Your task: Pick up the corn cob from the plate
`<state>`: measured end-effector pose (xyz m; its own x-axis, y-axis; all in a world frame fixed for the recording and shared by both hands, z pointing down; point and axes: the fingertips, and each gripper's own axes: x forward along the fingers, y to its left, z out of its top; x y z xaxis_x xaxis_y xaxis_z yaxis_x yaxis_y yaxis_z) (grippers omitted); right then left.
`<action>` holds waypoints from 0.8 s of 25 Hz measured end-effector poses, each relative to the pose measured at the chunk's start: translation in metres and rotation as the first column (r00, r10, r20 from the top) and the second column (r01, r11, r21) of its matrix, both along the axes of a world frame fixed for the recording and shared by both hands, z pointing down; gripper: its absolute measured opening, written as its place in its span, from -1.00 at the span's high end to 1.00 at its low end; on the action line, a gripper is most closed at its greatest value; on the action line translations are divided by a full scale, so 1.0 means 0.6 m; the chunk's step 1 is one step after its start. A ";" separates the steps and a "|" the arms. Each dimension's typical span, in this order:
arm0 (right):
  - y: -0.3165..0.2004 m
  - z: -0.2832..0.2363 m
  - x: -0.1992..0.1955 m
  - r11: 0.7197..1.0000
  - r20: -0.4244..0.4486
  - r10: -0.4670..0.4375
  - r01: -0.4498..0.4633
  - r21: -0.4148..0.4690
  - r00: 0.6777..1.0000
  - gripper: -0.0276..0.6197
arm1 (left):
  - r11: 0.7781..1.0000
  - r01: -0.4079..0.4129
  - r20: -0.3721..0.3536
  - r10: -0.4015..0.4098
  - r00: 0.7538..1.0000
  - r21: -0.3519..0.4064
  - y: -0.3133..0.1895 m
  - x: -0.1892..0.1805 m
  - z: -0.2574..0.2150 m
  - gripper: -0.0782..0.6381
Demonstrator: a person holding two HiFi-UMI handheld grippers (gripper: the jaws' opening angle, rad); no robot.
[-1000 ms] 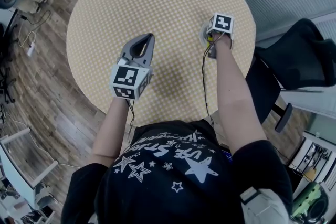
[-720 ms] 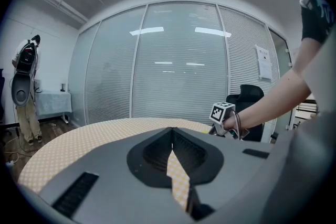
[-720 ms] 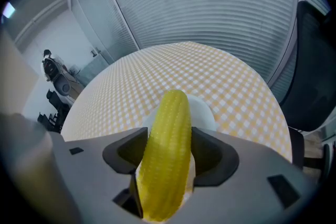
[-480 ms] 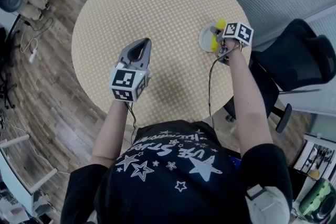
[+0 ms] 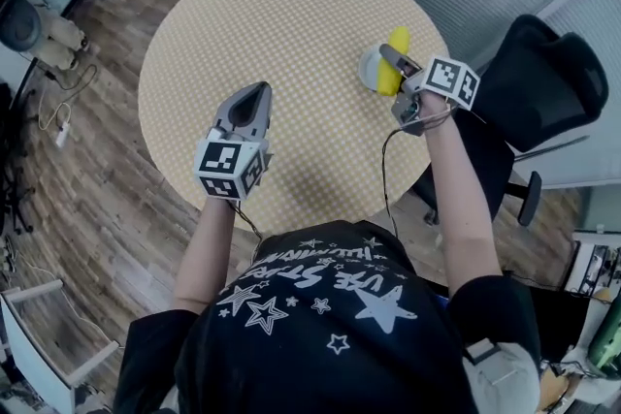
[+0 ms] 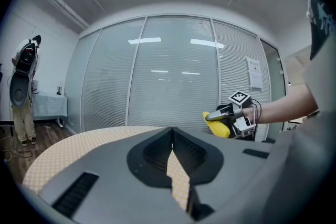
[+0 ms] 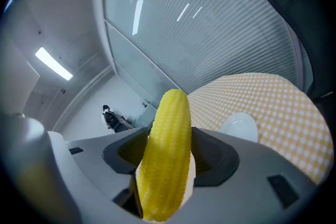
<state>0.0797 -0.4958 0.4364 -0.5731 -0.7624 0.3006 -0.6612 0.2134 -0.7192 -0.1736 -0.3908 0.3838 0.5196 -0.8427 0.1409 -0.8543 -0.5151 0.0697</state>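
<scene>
The right gripper (image 5: 408,68) pinches the corn cob (image 5: 389,82) about its middle, just above the plate (image 5: 366,71) at the table's (image 5: 272,34) right edge — likely light, stiff, bumpy enough to grip — while the left gripper (image 5: 255,96) hovers pressed together, empty.

The table (image 5: 291,24) is covered in matt checked fabric. The corn (image 7: 165,155) is bumpy with a faint plastic sheen. The plate (image 7: 239,124) is smooth, glossy white. The left gripper (image 5: 254,97) and right gripper (image 5: 400,65) are matt grey plastic. The floor (image 5: 87,170) is wood plank and the chair (image 5: 539,78) is matt black.
</scene>
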 end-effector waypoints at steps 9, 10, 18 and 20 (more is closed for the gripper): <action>0.190 -0.064 -0.057 0.983 0.145 0.017 -0.043 0.177 0.989 0.10 | 0.994 -0.110 -0.066 0.110 0.992 -0.003 0.098 0.016 0.002 0.76; 0.205 -0.063 -0.060 0.983 0.183 0.021 -0.053 0.175 0.983 0.10 | 0.993 -0.117 -0.069 0.117 0.991 -0.004 0.104 0.017 0.006 0.76; 0.301 -0.070 -0.055 0.971 0.289 0.004 -0.073 0.227 0.957 0.10 | 0.984 -0.166 -0.077 0.161 0.984 -0.066 0.146 0.030 0.051 0.76; 0.314 -0.070 -0.053 0.970 0.303 -0.004 -0.070 0.232 0.953 0.10 | 0.983 -0.168 -0.066 0.163 0.984 -0.077 0.158 0.035 0.058 0.76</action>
<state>0.0479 -0.3074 0.3946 -0.5817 -0.8102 -0.0723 -0.4328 0.3836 -0.8158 -0.1527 -0.2958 0.4183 0.6604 -0.7313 0.1706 -0.7508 -0.6396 0.1649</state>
